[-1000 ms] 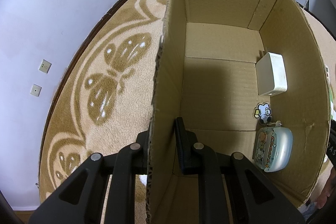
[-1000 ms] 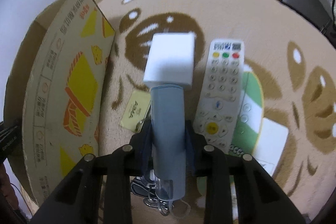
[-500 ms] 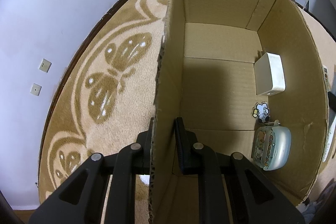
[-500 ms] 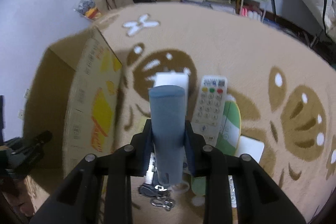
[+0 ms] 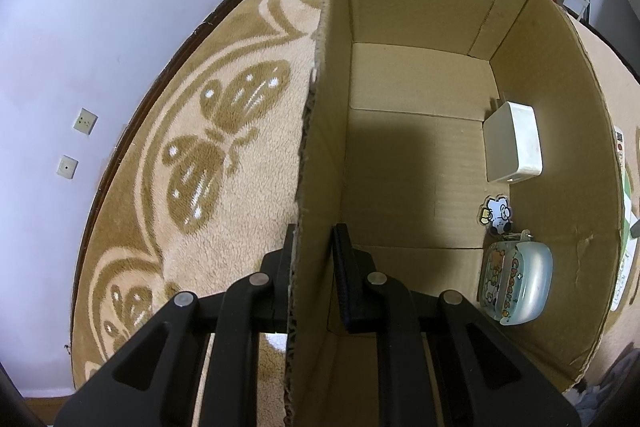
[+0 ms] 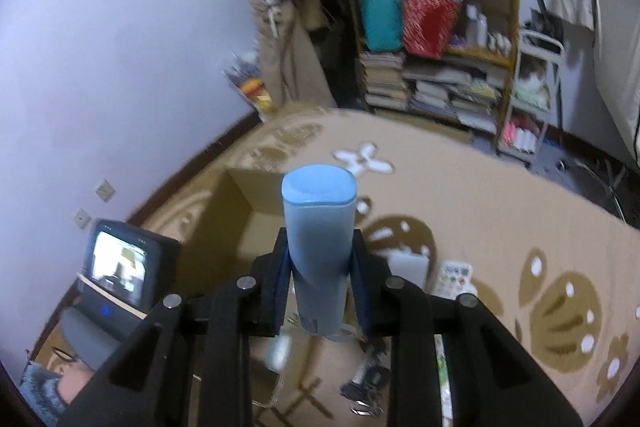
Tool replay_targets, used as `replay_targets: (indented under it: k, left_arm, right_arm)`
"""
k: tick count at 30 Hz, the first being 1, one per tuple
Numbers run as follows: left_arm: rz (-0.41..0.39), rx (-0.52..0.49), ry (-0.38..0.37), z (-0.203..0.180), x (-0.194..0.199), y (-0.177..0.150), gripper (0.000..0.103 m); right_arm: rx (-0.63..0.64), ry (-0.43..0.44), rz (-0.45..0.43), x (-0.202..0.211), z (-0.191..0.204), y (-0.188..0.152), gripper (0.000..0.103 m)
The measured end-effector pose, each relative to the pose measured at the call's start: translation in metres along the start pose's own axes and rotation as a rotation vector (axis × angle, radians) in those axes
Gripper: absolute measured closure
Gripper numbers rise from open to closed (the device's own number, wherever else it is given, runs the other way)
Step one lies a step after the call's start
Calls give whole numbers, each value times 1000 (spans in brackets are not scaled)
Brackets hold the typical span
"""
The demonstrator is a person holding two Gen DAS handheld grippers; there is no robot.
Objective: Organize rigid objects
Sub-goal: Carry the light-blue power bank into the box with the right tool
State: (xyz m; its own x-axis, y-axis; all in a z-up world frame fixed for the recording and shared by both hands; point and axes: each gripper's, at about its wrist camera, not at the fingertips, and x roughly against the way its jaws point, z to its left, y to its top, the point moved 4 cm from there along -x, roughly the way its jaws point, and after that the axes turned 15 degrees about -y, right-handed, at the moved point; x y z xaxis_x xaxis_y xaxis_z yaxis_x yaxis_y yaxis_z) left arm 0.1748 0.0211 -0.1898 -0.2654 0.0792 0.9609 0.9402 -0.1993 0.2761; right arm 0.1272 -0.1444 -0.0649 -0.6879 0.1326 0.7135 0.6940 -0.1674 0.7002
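Right tool [image 6: 320,269] clenched on tall pale-blue plastic case with rounded cap [image 6: 318,227], gripped mid-body, held aloft above patterned beige carpet [image 6: 500,211]. Judged light, stiff, smooth-walled; liable to slip, best taken across flat sides below cap. Left tool [image 5: 314,259] clamped on near wall of open brown cardboard box [image 5: 320,155]. Inside: white rectangular plastic box [image 5: 514,143], translucent blue-green cartoon-printed case [image 5: 516,283]. White remote control [image 6: 454,279] on carpet.

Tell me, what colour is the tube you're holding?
Light blue tube, clearest in the right wrist view.
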Motion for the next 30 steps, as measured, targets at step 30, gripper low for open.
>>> replay_targets:
  k: [30]
  left_arm:
    - [0,-8,3,-1,1,-1,88]
  right_arm:
    - [-57,219,140,-73,33,-55,68]
